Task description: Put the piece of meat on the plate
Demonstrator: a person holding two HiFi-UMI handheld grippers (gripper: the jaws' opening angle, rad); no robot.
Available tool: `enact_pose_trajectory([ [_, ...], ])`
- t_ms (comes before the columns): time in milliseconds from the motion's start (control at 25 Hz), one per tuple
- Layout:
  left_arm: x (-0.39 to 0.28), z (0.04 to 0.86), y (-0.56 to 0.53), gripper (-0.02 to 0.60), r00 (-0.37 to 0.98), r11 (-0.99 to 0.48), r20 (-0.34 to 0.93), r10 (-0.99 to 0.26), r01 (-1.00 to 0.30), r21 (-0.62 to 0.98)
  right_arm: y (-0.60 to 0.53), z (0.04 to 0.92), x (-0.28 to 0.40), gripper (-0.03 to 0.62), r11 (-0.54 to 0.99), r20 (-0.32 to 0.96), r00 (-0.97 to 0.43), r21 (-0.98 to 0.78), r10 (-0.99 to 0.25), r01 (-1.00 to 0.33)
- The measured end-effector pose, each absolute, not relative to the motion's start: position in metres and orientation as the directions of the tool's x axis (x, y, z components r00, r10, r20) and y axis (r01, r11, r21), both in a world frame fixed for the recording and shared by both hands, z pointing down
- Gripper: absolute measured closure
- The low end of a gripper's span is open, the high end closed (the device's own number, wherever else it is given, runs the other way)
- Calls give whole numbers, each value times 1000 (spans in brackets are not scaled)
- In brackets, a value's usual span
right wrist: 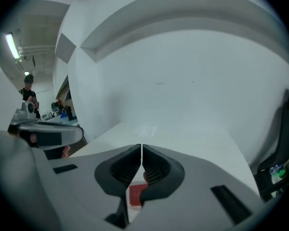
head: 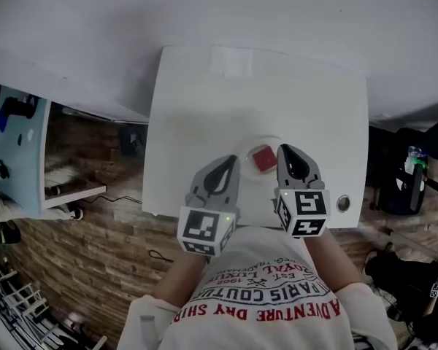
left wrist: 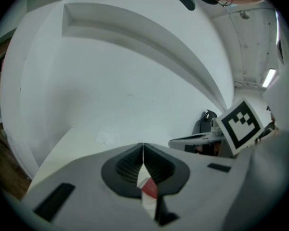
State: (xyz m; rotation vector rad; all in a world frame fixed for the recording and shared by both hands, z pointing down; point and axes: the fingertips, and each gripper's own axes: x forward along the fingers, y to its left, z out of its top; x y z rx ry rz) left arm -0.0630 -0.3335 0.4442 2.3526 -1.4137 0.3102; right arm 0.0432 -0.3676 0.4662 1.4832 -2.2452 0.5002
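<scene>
Flat, red, square meat (head: 263, 158) on white plate (head: 246, 149).

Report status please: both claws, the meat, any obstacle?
Left claw shut, empty. Right claw shut, empty. Red square piece of meat lies on round white plate, between both claws. Nothing in the way.

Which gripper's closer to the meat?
Right, by the head view: the right gripper almost borders the meat on its right; the left gripper sits slightly farther off, on its left.
</scene>
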Motion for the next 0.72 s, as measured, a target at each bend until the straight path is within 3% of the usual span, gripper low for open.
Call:
enact_pose_trajectory([
  [400,-83,365,-340,574,489,-479,197,-850,-872,101,-354,364,47,582,321,168,-331,-83,-928,-943],
  [720,-67,332,-328,574,543,-541,125,-830,-839,50,-339,342,47,582,316,119,-324,-83,-939,-945],
])
